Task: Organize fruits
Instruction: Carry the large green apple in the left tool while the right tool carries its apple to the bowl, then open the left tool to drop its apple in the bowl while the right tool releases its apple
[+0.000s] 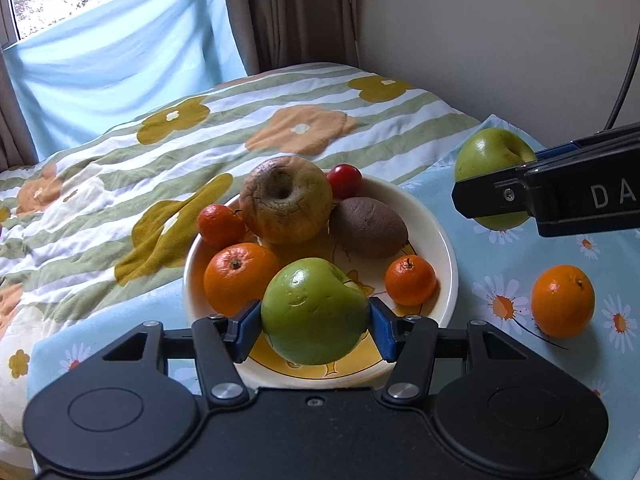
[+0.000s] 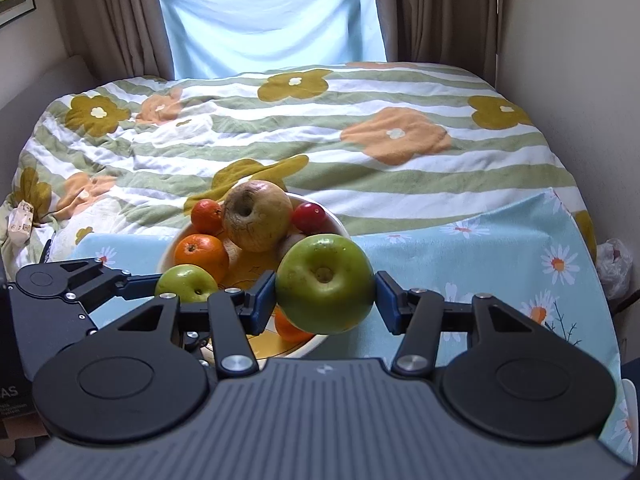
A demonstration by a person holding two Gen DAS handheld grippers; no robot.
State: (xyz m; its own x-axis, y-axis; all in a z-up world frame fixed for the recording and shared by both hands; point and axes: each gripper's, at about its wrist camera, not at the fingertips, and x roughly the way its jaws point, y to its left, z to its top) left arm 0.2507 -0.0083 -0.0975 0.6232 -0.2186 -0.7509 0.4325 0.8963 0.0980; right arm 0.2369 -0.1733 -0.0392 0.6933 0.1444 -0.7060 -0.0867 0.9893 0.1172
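My left gripper [image 1: 316, 320] is shut on a green apple [image 1: 314, 304], its blue pads pressing both sides, just over the near part of a cream plate [image 1: 448, 264]. The plate holds a wrinkled brown apple [image 1: 286, 200], a kiwi [image 1: 368, 228], a small red fruit [image 1: 344, 180], an orange [image 1: 240, 278] and two tangerines [image 1: 410, 280]. My right gripper [image 2: 325, 300] is shut on a second green apple [image 2: 326, 284], to the right of the plate [image 2: 338, 222]. The left wrist view shows that apple [image 1: 492, 152] at the right edge.
A loose orange [image 1: 562, 300] lies on the blue daisy cloth [image 1: 500, 264] to the right of the plate. Behind it spreads a striped flowered quilt [image 2: 320, 140]. A wall stands on the right, curtains and a window at the back.
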